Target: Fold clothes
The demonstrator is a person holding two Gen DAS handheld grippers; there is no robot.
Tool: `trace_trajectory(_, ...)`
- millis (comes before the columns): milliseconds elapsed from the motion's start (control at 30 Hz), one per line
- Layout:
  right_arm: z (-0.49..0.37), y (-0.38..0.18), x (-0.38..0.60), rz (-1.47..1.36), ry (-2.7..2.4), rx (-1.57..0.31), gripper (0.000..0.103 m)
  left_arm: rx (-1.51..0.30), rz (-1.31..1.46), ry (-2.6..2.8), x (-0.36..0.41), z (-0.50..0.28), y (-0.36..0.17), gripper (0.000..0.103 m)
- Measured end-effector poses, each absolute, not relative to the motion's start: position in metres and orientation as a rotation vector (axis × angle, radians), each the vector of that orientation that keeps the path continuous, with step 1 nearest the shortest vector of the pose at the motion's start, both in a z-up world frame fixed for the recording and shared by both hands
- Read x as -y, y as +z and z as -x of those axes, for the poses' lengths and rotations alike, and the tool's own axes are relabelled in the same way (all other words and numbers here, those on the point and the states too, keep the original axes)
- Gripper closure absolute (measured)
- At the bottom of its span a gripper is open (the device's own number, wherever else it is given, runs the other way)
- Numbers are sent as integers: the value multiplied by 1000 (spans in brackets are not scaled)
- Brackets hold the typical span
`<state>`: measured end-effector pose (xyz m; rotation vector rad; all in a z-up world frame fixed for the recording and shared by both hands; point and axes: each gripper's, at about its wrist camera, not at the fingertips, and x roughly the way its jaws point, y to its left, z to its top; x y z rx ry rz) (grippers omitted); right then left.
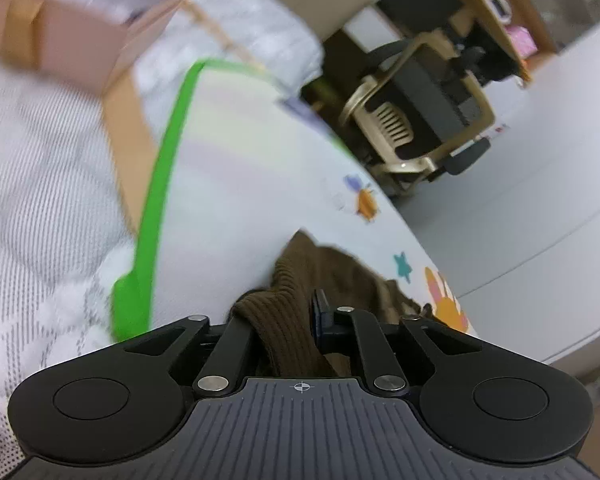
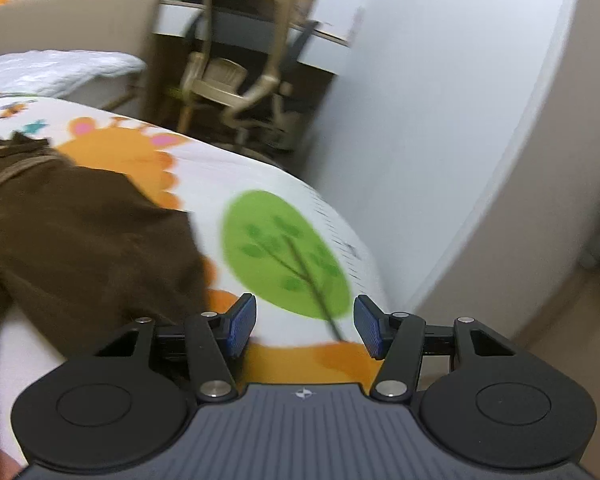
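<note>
No readable writing or brand in either view; only a small crosshair mark on each gripper body, bottom centre. Left wrist view: left gripper (image 1: 284,312) at bottom centre w/ jaws pinching a ribbed fold of the brown garment (image 1: 300,280), which bunches up btwn the fingers and spreads toward lower right. It lies on a white cartoon-print mat (image 1: 236,168) w/ green border running from upper centre down to lower left; bee and star prints at centre right. Upper left: blurred pink box (image 1: 72,20), open top, contents can't be made out. White quilted bedding (image 1: 40,184) on left. Office chair (image 1: 416,116) at upper right. Right wrist view: right gripper (image 2: 305,326) at bottom centre, jaws spread apart, blue pads (image 2: 242,326) showing, nothing btwn them. Brown garment fills the left of frame, just left of the jaws, not touching the pads. Green tree print (image 2: 284,252) on mat at centre, orange animal print at upper left
</note>
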<state>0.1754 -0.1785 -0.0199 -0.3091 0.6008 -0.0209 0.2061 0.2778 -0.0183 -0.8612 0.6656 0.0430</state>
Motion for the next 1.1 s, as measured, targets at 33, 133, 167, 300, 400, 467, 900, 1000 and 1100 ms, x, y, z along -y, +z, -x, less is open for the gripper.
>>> trace_trajectory(33, -169, -17, 181, 289, -7, -600, 48, -675, 884, 28, -281, -204, -22, 71)
trace_trajectory(133, -144, -8, 181, 229, 91, -605, 47, -683, 857, -21, -277, -193, -19, 38)
trace_trajectory(167, -133, -4, 179, 212, 140, -611, 40, -681, 825, -35, -273, -187, -14, 32)
trace_trajectory(300, -75, 2, 163, 193, 355, -641, 34, -679, 651, -62, -244, -157, 8, 19)
trace_trajectory(400, -29, 7, 149, 225, 492, -652, 30, -651, 502, -61, -224, -125, 27, 14)
trace_trajectory(467, -1, 7, 139, 270, 580, -646, 24, -624, 408, -50, -211, -98, 38, 10)
trace_trajectory(900, 60, 1, 79, 567, 487, -357, 73, -706, -31, -276, -70, 28, 16, 6)
trace_trajectory(1000, 49, 27, 92, 471, 397, -281, 72, -711, -92, -279, -53, 34, 4, 6)
trace_trajectory(1100, 51, 19, 96, 504, 406, -311, 71, -726, -161, -177, -53, 31, -8, 6)
